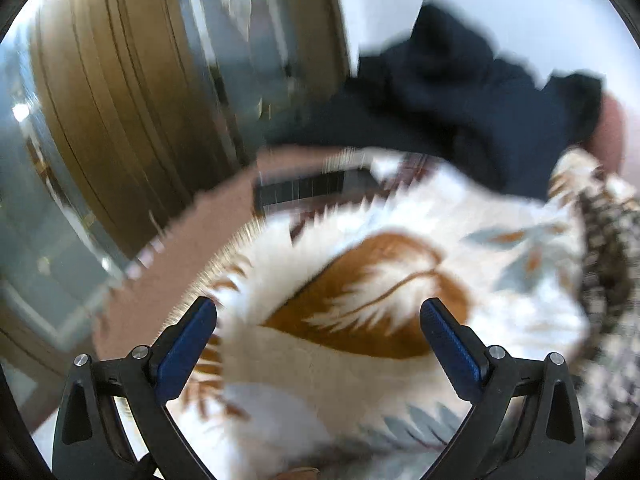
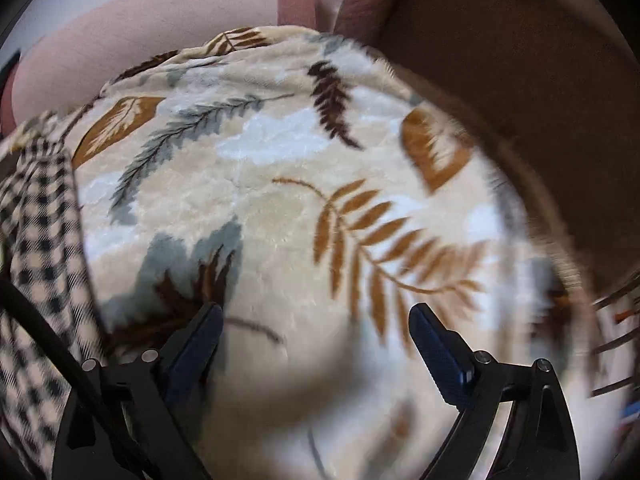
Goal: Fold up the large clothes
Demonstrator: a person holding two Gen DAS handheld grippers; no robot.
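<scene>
A fluffy cream blanket with brown and grey leaf prints (image 1: 360, 288) (image 2: 280, 200) covers the surface under both grippers. A dark navy garment (image 1: 460, 104) lies crumpled at its far edge in the left wrist view. A black-and-cream checked cloth (image 2: 40, 240) (image 1: 608, 248) lies on the blanket, at the left in the right wrist view and at the right in the left wrist view. My left gripper (image 1: 318, 312) hangs open above the blanket with nothing between its blue pads. My right gripper (image 2: 316, 316) is open too, above a fern print, and holds nothing.
A pinkish padded surface (image 2: 120, 24) runs past the blanket's far edge. A dark brown upholstered piece (image 2: 520, 80) stands at the right. A wooden-framed glass door or cabinet (image 1: 120, 120) rises at the left in the left wrist view. The picture is motion-blurred.
</scene>
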